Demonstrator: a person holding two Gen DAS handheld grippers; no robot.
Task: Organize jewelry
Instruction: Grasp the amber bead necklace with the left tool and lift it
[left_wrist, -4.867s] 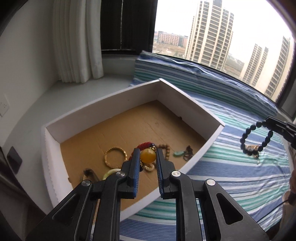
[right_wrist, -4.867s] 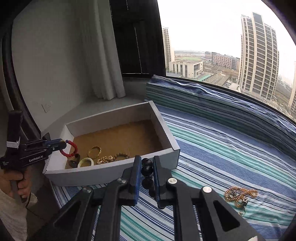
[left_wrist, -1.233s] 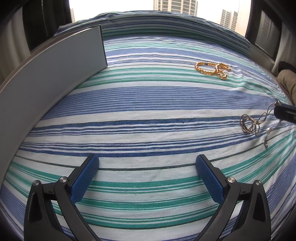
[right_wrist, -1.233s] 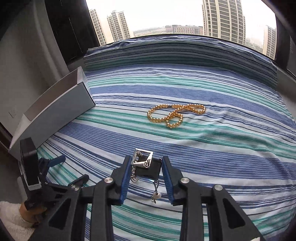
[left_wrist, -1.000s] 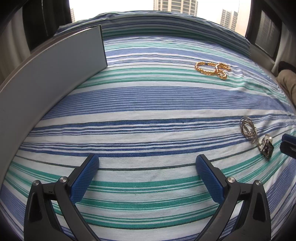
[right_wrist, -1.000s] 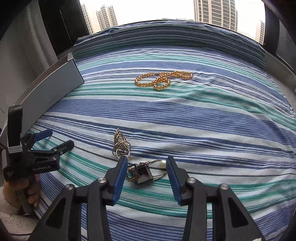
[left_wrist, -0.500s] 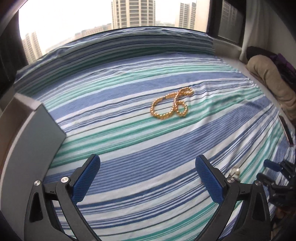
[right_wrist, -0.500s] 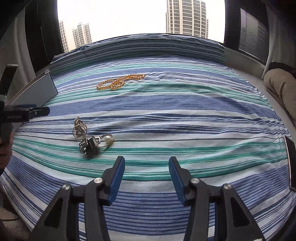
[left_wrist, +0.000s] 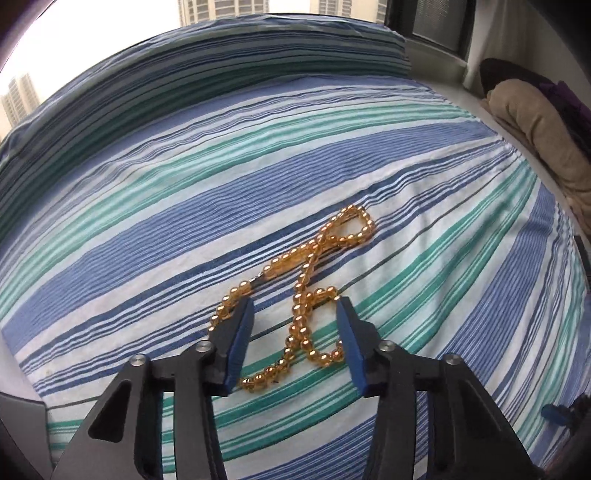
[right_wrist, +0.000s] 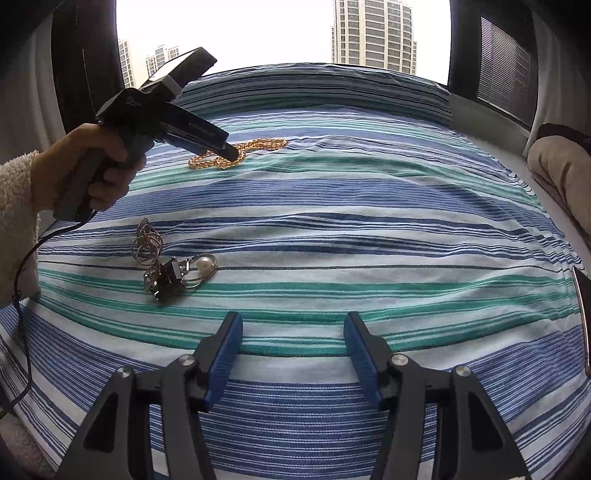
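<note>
A gold bead necklace (left_wrist: 306, 295) lies looped on the striped bedspread (left_wrist: 147, 229). My left gripper (left_wrist: 295, 306) is open, its blue pads either side of the necklace's near loops, low over the cloth. In the right wrist view the left gripper (right_wrist: 231, 153) reaches down onto the same necklace (right_wrist: 258, 144). A silver chain with a dark square pendant and a pearl (right_wrist: 173, 266) lies on the bedspread (right_wrist: 369, 221), ahead and left of my right gripper (right_wrist: 293, 325), which is open and empty.
A beige folded blanket (left_wrist: 535, 125) lies on the sill at the right. A corner of the white box (left_wrist: 22, 424) shows at the lower left of the left wrist view. A dark flat object (right_wrist: 581, 314) lies at the bed's right edge.
My left gripper has moved forward onto the gold necklace and narrowed from wide open to straddle it. My right gripper has let go of the pendant chain and backed away.
</note>
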